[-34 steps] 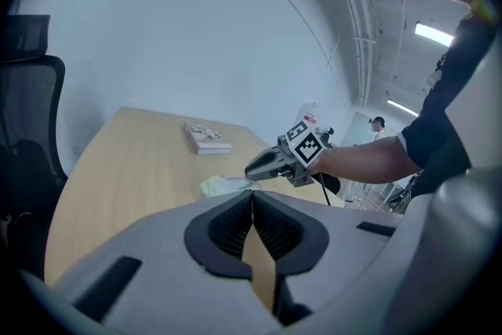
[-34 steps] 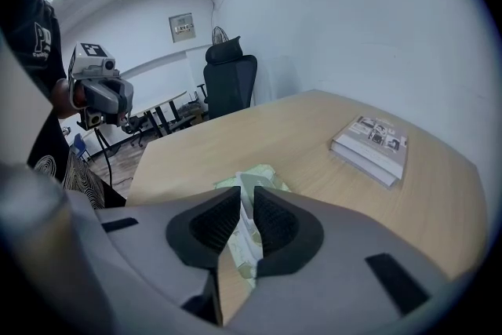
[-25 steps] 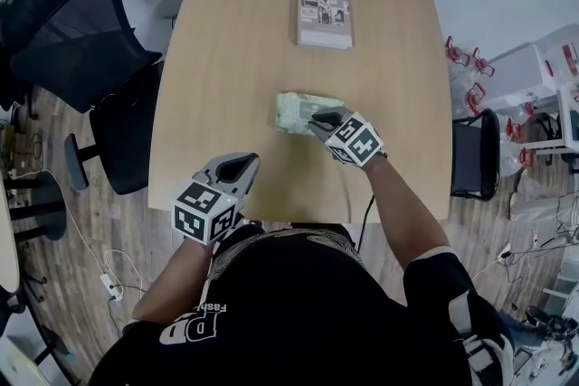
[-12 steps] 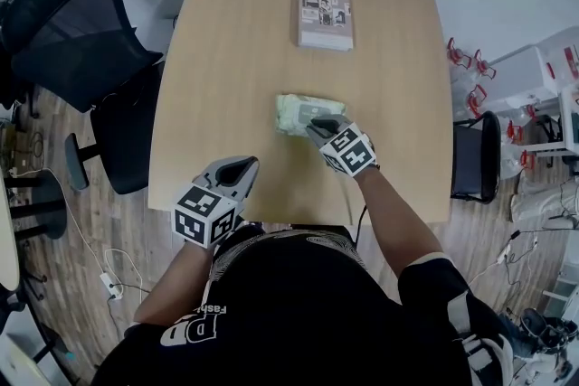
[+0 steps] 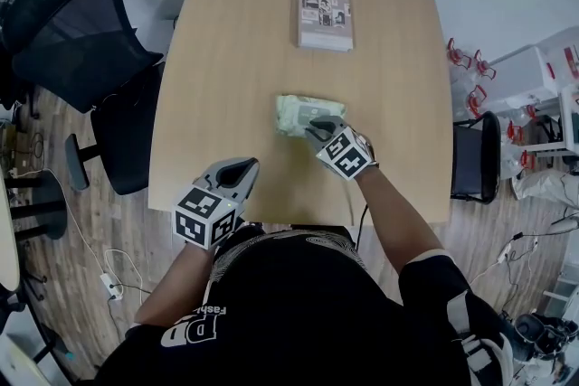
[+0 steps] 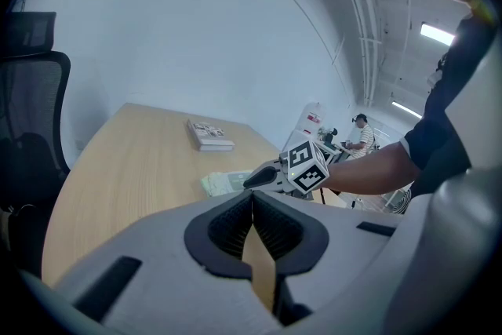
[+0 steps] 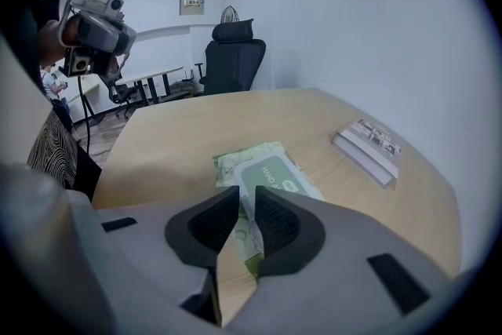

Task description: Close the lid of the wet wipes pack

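Observation:
The pale green wet wipes pack (image 5: 298, 111) lies flat in the middle of the wooden table (image 5: 226, 59). Its grey-green lid (image 7: 274, 173) looks flat against the pack. My right gripper (image 5: 318, 124) hovers over the pack's near right part, pointing steeply down. Its jaws (image 7: 245, 196) are opening, with a narrow gap and nothing pressed between the pads; the pack shows behind the gap. My left gripper (image 5: 242, 165) rests near the table's front edge, away from the pack, jaws shut (image 6: 252, 196) and empty. In the left gripper view the pack (image 6: 223, 183) lies under the right gripper (image 6: 257, 180).
A thin booklet (image 5: 324, 14) lies at the far side of the table. Black office chairs (image 5: 81, 41) stand to the left, another dark chair (image 5: 475, 154) at the right. White shelving with red-handled items (image 5: 534, 77) fills the right edge.
The right gripper has drawn back slightly toward the person and rolled a little over the pack. The left gripper and the pack have stayed put.

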